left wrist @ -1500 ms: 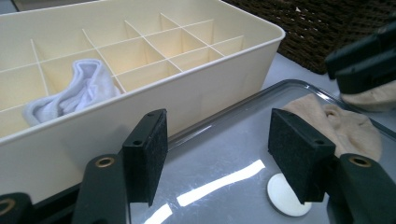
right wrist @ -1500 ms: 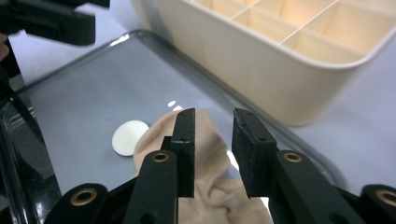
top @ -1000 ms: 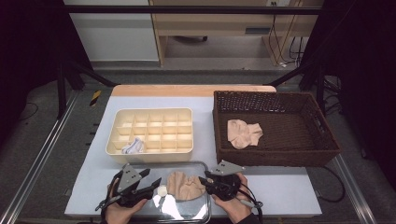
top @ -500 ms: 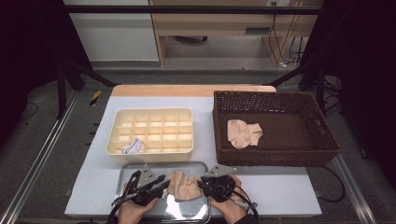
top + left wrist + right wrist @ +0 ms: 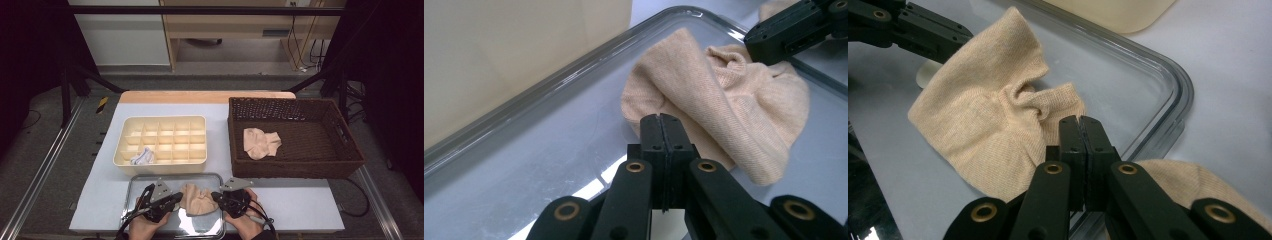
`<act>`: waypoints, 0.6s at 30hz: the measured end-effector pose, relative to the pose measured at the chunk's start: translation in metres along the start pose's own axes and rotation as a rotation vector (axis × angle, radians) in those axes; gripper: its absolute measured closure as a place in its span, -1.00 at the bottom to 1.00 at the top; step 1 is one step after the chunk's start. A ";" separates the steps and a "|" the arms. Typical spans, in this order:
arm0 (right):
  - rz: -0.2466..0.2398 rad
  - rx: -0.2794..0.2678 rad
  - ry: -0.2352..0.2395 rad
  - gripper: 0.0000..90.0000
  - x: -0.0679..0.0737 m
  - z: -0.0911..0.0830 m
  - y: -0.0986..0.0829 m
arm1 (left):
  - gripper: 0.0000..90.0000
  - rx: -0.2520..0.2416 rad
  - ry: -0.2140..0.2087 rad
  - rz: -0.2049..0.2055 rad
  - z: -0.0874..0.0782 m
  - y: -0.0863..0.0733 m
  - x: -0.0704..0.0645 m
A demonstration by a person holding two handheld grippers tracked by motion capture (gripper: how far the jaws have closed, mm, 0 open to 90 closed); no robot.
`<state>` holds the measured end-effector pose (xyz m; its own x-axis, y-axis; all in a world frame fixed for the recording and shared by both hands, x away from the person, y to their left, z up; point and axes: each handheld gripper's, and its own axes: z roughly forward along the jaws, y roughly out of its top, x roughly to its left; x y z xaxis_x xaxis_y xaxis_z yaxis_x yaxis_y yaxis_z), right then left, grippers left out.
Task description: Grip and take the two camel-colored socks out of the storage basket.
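Cream divided organiser box (image 5: 161, 140), beyond the left tongs, one small white-blue cloth (image 5: 141, 156) in a front compartment. Brown wicker basket (image 5: 345, 150), beyond the right tongs, containing one beige cloth (image 5: 260, 142). Pale worktop (image 5: 300, 200) beneath.

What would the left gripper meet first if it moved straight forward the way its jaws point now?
Most likely the beige sock on the metal tray: the left gripper, jaws shut, points right at its near edge. Whether they already touch is unclear.
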<state>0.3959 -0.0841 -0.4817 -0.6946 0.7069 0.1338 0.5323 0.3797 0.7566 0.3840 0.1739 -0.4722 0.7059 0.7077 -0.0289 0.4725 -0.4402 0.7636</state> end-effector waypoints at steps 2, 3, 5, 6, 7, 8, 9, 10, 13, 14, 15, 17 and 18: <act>-0.001 0.001 0.006 1.00 0.000 -0.002 0.000 | 0.99 -0.007 -0.002 -0.006 -0.004 0.000 0.002; 0.003 0.000 0.005 1.00 0.000 -0.003 0.001 | 0.99 -0.009 0.002 -0.006 -0.008 0.000 0.003; 0.001 -0.008 0.005 1.00 0.000 -0.007 0.002 | 0.99 -0.015 0.009 -0.015 -0.015 -0.003 0.007; 0.003 -0.012 0.007 1.00 0.000 -0.009 0.002 | 0.99 -0.014 0.010 -0.021 -0.018 -0.004 0.008; 0.002 -0.016 0.006 1.00 0.000 -0.010 0.002 | 0.99 -0.013 0.010 -0.036 -0.022 -0.006 0.011; 0.002 -0.018 0.000 1.00 -0.001 -0.012 0.002 | 0.99 -0.009 0.008 -0.042 -0.025 -0.008 0.012; 0.004 -0.018 -0.003 1.00 -0.001 -0.012 0.002 | 0.99 -0.003 0.006 -0.049 -0.029 -0.012 0.014; 0.005 -0.017 -0.005 1.00 -0.002 -0.013 0.002 | 0.99 0.002 0.006 -0.053 -0.031 -0.014 0.015; 0.009 -0.010 -0.007 1.00 -0.002 -0.012 0.002 | 0.99 0.024 0.002 -0.064 -0.037 -0.021 0.017; 0.006 -0.009 -0.004 1.00 -0.002 -0.011 0.001 | 0.99 0.024 0.002 -0.064 -0.037 -0.021 0.017; 0.003 -0.004 -0.005 1.00 -0.002 -0.010 0.001 | 0.99 0.028 0.008 -0.062 -0.038 -0.023 0.016; 0.008 0.008 -0.003 0.99 -0.001 -0.008 0.000 | 0.99 0.031 0.018 -0.051 -0.039 -0.024 0.015; 0.002 0.011 -0.002 0.99 -0.001 -0.006 0.000 | 0.99 0.030 0.027 -0.047 -0.039 -0.024 0.015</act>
<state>0.3932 -0.0885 -0.4777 -0.6927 0.7087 0.1337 0.5384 0.3848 0.7496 0.3628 0.2162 -0.4659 0.6681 0.7426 -0.0468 0.5210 -0.4220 0.7419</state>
